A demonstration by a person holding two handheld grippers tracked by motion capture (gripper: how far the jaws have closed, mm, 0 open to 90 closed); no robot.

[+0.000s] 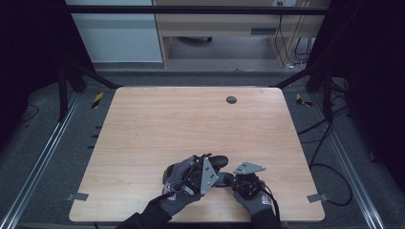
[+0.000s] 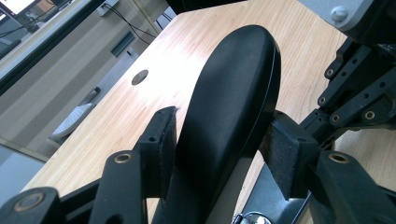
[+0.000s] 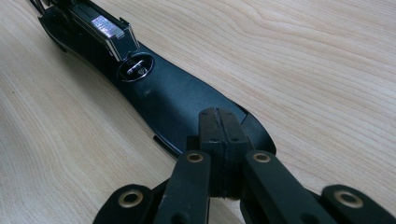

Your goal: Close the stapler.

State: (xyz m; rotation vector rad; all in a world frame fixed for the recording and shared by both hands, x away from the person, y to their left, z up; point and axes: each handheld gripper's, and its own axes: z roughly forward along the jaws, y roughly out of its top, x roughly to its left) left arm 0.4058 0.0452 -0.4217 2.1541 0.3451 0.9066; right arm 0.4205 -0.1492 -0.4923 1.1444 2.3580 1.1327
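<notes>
Black stapler (image 3: 154, 88) lies lengthwise btwn my hands: right hand-held gripper (image 3: 219, 116) clenched, tips on its near end; left hand-held gripper (image 2: 219, 140) straddles its top, pads loose, unclamped.

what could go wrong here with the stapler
1. The left gripper straddles the stapler's top arm with a gap at one pad, so the arm may slip or drop shut.
2. The right gripper, jaws shut, only presses the base near its end; the stapler could pivot on the table.
3. Both grippers sit close together in the high view and might collide.
</notes>
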